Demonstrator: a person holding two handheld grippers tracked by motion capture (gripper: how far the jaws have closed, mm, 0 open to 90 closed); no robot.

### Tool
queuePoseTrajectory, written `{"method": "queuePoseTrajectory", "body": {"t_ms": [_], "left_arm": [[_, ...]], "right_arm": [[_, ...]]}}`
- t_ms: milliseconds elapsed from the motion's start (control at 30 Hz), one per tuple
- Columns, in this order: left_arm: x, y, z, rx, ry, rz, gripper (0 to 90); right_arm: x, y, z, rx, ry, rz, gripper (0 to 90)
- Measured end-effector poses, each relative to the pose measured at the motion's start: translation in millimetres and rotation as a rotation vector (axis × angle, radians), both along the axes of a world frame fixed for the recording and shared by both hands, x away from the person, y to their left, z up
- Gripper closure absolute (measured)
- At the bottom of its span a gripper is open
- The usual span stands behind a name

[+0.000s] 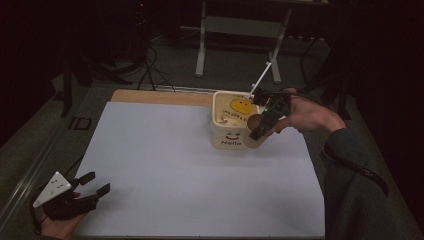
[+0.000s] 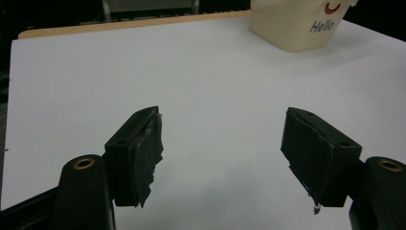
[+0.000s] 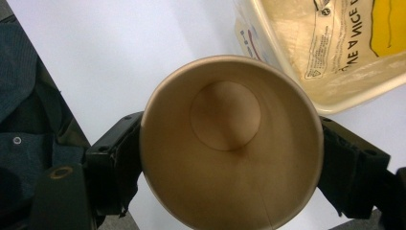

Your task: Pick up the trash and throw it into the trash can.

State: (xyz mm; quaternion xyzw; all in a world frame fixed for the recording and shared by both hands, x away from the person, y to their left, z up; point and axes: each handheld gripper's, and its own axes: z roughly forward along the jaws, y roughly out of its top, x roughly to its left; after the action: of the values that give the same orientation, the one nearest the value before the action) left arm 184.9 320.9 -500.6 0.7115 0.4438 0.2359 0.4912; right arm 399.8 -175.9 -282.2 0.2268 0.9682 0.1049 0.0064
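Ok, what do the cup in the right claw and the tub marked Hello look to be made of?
The cup looks like brown paper or thin card, matte: a straight seam runs down its inner wall and the round base is set in. The tub looks like cream moulded plastic with a slight sheen, a rolled rim and printed lettering; it could be coated card. The right claw is clamped on the cup's sides.

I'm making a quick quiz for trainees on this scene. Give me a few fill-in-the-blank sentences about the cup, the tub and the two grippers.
1. The right gripper is shut on a brown paper ____.
2. The cup has ____ inside it.
3. The word printed on the front of the cream tub is ____.
4. The left gripper holds nothing, and its jaws stand ____.

Missing words: cup; nothing; Hello; open
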Motion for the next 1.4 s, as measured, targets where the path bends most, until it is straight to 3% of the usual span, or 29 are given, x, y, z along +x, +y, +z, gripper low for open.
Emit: {"method": "queuePoseTrajectory", "body": {"t_ms": [567, 1400], "left_arm": [[-0.2, 0.3, -0.1, -0.002, 0.002, 0.004, 30.3], [-0.3, 1.9, -1.1, -0.008, 0.009, 0.013, 30.9]], "right_arm": [[6.5, 1.4, 11.4, 0.009, -0.007, -0.026, 19.1], [35.2, 23.4, 16.7, 0.025, -0.044, -0.133, 19.3]]}}
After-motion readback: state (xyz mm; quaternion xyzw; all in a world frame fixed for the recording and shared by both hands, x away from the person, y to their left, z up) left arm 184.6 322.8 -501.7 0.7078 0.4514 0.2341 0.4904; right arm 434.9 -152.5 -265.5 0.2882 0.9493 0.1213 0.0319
